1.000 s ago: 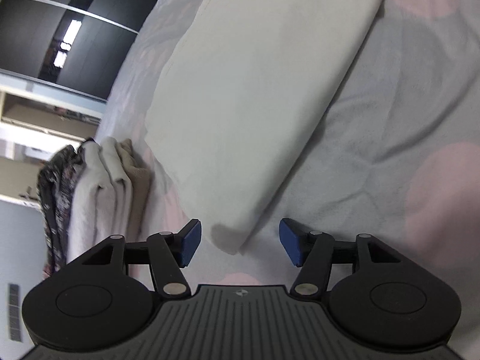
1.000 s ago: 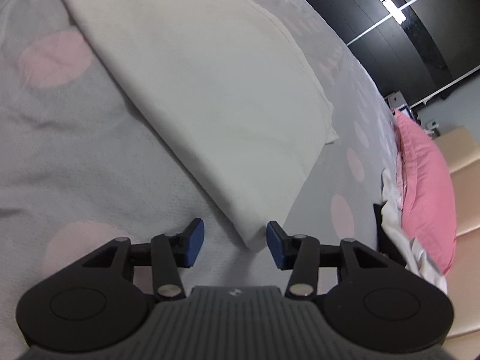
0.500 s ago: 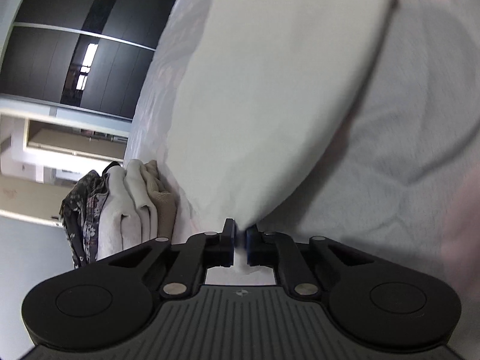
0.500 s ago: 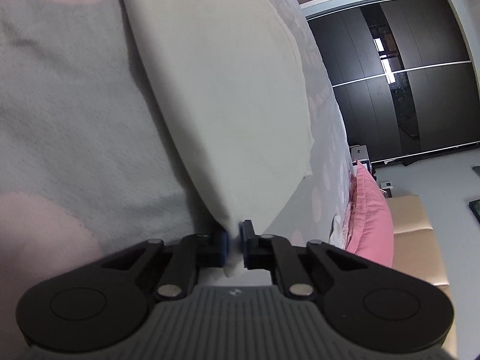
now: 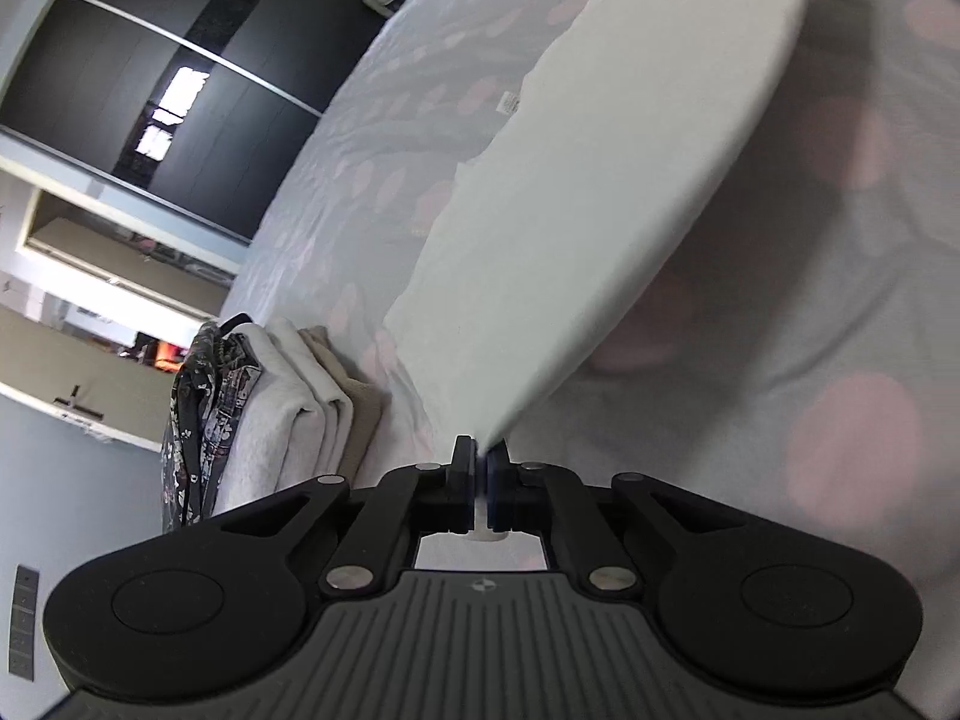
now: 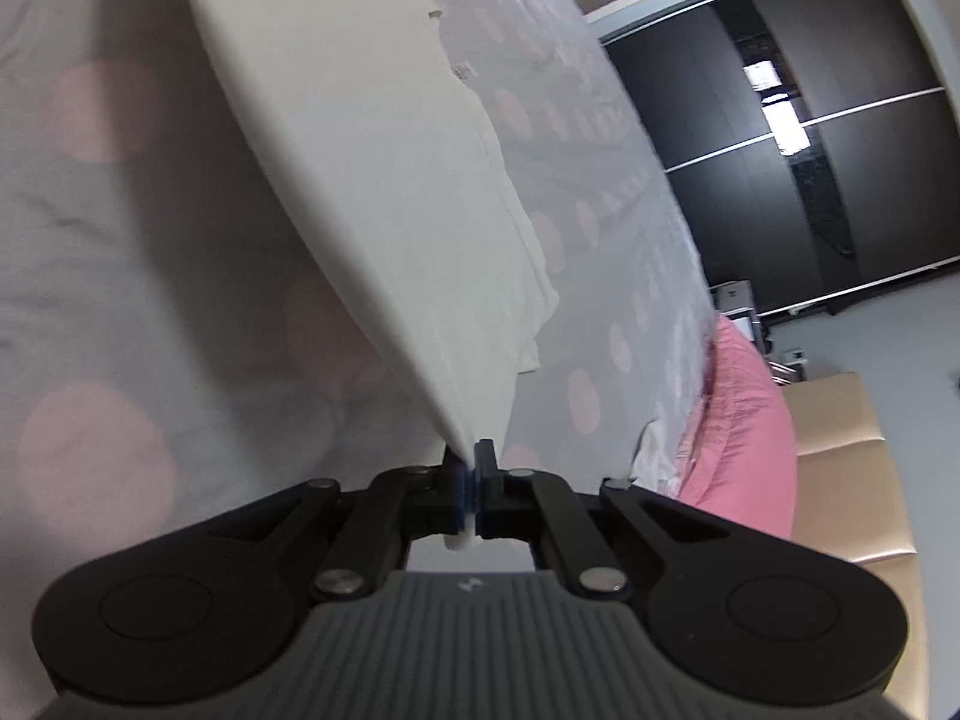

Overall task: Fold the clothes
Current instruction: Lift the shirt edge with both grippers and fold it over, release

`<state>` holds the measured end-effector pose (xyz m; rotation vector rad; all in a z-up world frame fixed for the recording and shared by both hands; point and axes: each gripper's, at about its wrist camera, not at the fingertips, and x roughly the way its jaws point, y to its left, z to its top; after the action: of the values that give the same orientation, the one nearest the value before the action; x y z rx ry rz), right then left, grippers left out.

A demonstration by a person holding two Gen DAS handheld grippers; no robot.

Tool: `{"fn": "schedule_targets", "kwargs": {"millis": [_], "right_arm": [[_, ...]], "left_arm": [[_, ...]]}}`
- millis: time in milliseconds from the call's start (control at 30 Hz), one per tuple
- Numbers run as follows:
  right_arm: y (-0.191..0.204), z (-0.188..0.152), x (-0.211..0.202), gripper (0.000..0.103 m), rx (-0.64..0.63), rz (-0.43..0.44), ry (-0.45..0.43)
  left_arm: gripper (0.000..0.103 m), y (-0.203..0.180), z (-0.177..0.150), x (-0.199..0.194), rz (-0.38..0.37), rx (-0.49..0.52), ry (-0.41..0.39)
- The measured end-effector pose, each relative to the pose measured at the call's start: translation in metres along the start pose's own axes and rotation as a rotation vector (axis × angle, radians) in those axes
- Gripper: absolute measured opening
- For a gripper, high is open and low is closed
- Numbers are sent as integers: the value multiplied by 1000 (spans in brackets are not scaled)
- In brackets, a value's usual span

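Both grippers (image 5: pixel 480 468) (image 6: pixel 470 474) pinch garment (image 5: pixel 600 192) corners.

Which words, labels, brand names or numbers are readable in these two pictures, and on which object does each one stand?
No text can be read.
Small tag at the edge of the white garment: it carries print, too small and blurred to read.
Round emblem on the left gripper body: a mark only, no letters.
Small emblem on the right gripper body: also a mark, no letters.
Dotted bedspread: pink spots only, no writing.
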<state>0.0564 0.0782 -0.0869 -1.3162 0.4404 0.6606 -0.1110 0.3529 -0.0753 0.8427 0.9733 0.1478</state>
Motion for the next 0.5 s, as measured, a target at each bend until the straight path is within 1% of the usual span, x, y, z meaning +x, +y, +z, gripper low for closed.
{"fn": "schedule_targets", "kwargs": {"millis": [200, 300, 400, 500], "right_arm": [[-6, -15, -59, 2, -66, 160, 40], [2, -25, -86, 2, -94, 243, 64], [17, -31, -93, 2, -109, 304, 90], [33, -36, -98, 2, -123, 360, 114]], "left_arm": [[2, 3, -15, -58, -163, 35, 8], [2, -1, -24, -79, -222, 52, 14], [2, -16, -34, -86, -271, 91, 29], [2, -33, -42, -80, -307, 116, 52]]}}
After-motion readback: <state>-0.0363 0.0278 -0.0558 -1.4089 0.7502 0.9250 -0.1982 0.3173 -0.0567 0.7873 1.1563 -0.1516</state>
